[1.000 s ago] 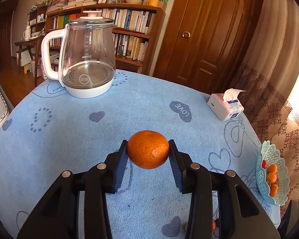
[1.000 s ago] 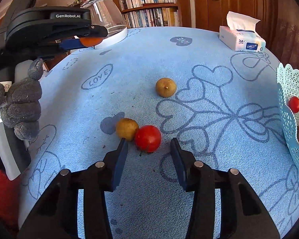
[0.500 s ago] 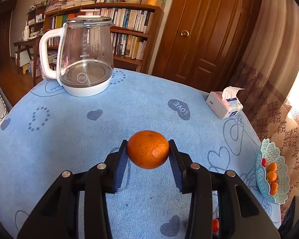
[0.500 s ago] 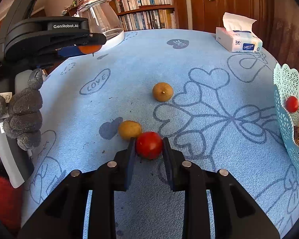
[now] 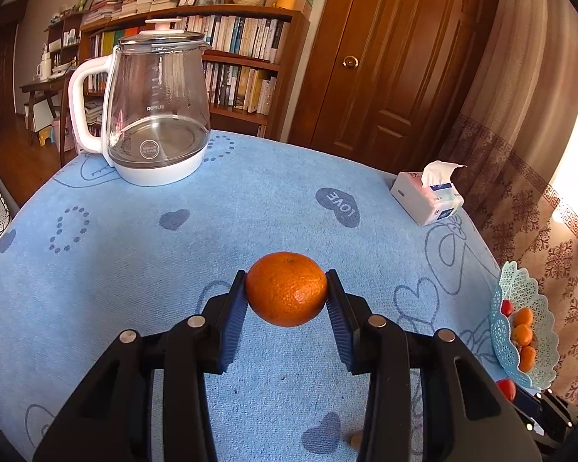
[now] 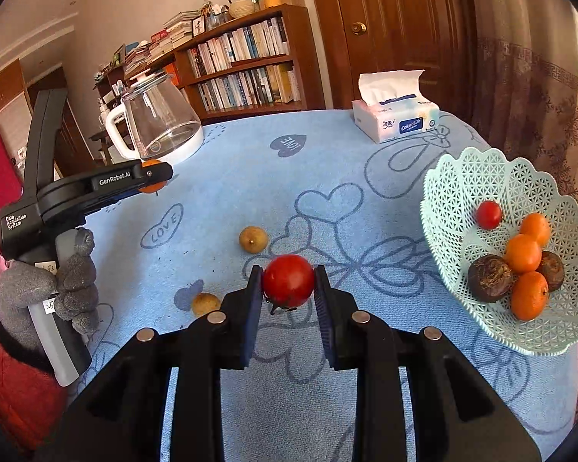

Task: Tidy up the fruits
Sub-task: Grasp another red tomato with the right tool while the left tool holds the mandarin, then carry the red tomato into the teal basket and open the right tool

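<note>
My left gripper is shut on an orange mandarin and holds it above the blue tablecloth; it also shows in the right wrist view at the left. My right gripper is shut on a red tomato, lifted off the cloth. Two small tan fruits lie on the cloth, one ahead of the tomato, one to its left. A mint lattice basket at the right holds a small tomato, three mandarins and two dark brown fruits. The basket shows at the far right of the left wrist view.
A glass kettle on a white base stands at the table's far left. A tissue box sits at the far right edge. A bookshelf and a wooden door lie beyond the round table.
My right gripper closed on the red tomato and lifted it off the cloth, turning toward the basket. My left gripper kept hold of the mandarin and shifted slightly.
</note>
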Motion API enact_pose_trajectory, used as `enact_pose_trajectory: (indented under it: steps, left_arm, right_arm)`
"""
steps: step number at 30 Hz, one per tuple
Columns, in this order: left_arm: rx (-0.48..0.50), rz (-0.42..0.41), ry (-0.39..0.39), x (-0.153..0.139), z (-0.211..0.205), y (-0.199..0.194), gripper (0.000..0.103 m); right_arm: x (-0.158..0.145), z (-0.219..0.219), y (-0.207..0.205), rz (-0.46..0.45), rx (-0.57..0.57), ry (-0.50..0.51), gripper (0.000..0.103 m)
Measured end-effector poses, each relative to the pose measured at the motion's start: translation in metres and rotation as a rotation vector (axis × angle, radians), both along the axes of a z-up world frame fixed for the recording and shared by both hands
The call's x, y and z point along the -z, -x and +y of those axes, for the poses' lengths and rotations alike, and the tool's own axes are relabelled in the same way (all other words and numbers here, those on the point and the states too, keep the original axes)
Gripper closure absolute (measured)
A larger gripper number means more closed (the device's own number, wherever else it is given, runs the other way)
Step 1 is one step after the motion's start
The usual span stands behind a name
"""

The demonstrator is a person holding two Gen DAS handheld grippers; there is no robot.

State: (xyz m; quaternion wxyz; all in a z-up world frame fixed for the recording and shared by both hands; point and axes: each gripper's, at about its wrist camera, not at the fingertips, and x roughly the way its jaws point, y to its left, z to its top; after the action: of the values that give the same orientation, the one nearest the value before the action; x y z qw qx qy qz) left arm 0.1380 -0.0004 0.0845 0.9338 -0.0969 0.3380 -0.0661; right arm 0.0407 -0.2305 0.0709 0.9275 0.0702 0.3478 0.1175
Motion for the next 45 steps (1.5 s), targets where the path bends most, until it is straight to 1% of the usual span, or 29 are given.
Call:
enact_pose_trajectory:
  steps: [6, 13, 17, 23, 26, 28, 29, 30, 34, 39, 40, 42, 45]
  left_arm:
    - [0.01, -0.001, -0.004, 0.0, -0.004, 0.002, 0.062]
    - [0.024, 0.001, -0.011, 0.001, -0.009, 0.002, 0.062]
    - [0.032, 0.001, -0.016, 0.002, -0.012, 0.003, 0.062]
    - [0.037, 0.004, -0.021, 0.003, -0.015, 0.004, 0.062]
    - [0.039, 0.005, -0.024, 0.004, -0.016, 0.004, 0.062]
    - [0.04, 0.006, -0.025, 0.005, -0.017, 0.004, 0.062]
    - [0.041, 0.007, -0.026, 0.005, -0.017, 0.004, 0.062]
    - [0.042, 0.007, -0.027, 0.005, -0.017, 0.004, 0.062]
    - [0.046, 0.007, -0.031, 0.006, -0.02, 0.005, 0.062]
    - [0.059, 0.005, -0.04, 0.007, -0.024, 0.006, 0.062]
    - [0.063, 0.005, -0.043, 0.007, -0.026, 0.006, 0.062]
    - [0.07, 0.004, -0.048, 0.007, -0.029, 0.007, 0.062]
    - [0.081, 0.001, -0.058, 0.008, -0.034, 0.01, 0.062]
  right_arm:
    - [-0.015, -0.043, 0.01, -0.039, 0.115, -0.021, 0.076]
    - [-0.022, -0.087, 0.02, -0.06, 0.239, -0.045, 0.076]
    - [-0.018, -0.108, 0.022, -0.046, 0.295, -0.065, 0.076]
    - [0.001, -0.131, 0.02, 0.007, 0.362, -0.119, 0.076]
    - [0.008, -0.138, 0.02, 0.025, 0.389, -0.151, 0.073]
    - [0.01, -0.143, 0.021, 0.03, 0.402, -0.179, 0.065]
    - [0.01, -0.146, 0.022, 0.027, 0.41, -0.188, 0.063]
    - [0.01, -0.147, 0.023, 0.025, 0.416, -0.19, 0.063]
    - [0.01, -0.151, 0.026, 0.005, 0.444, -0.173, 0.063]
    - [0.008, -0.148, 0.037, -0.058, 0.516, -0.084, 0.062]
    - [0.008, -0.148, 0.04, -0.071, 0.528, -0.066, 0.061]
    - [0.008, -0.146, 0.044, -0.096, 0.55, -0.032, 0.057]
    - [0.007, -0.142, 0.048, -0.128, 0.567, 0.005, 0.056]
